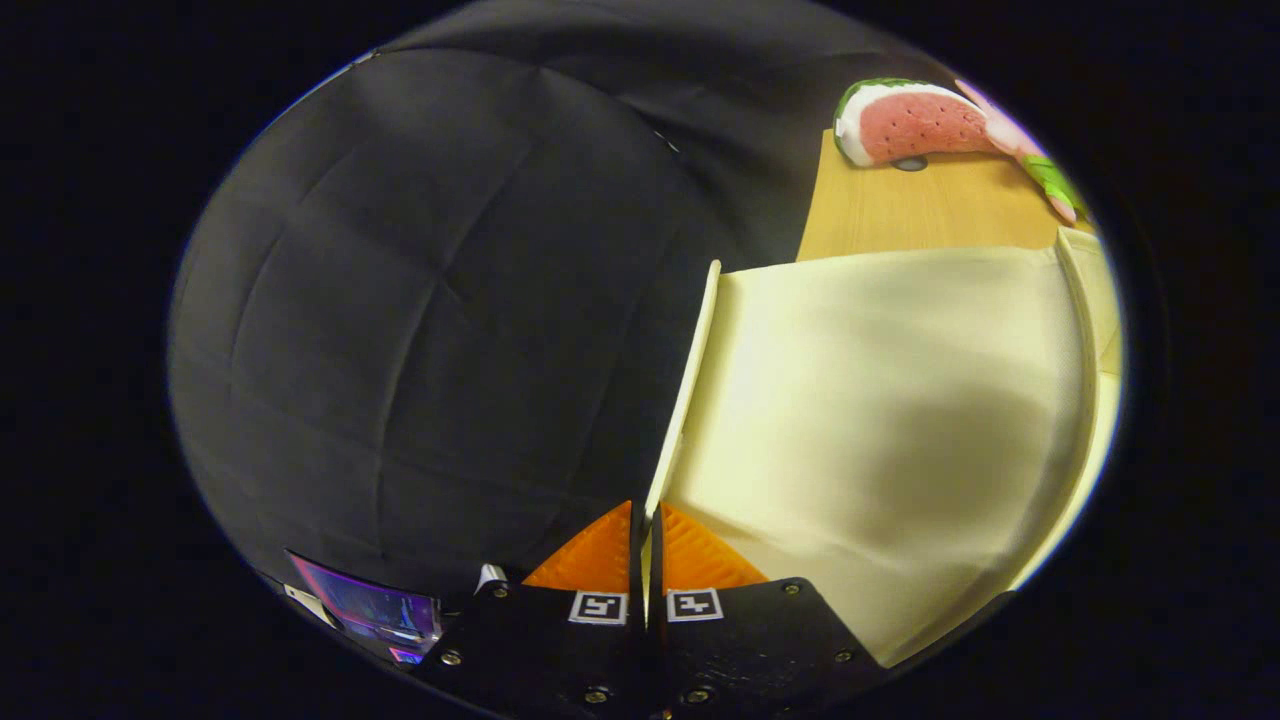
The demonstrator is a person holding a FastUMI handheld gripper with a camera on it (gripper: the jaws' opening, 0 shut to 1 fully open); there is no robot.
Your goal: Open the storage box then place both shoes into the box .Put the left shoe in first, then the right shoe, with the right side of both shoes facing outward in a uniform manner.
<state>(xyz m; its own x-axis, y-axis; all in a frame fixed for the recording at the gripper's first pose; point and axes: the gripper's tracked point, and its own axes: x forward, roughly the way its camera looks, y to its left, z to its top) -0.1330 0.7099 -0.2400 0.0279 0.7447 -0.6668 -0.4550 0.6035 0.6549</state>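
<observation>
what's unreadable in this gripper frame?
- Box inside: the raised cream lid, pinched at its edge by the gripper, hides it.
- Shoes: cannot tell where they lie.
- Watermelon toy on the wooden table: small, cut off at its far end.
- Pink and green thing beside it: too warped to name.

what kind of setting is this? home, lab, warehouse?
Looks like a staged recording booth, not a home: black cloth wall, a wooden tabletop with a watermelon plush, and a cream storage box lid pinched between the gripper fingers.
</observation>
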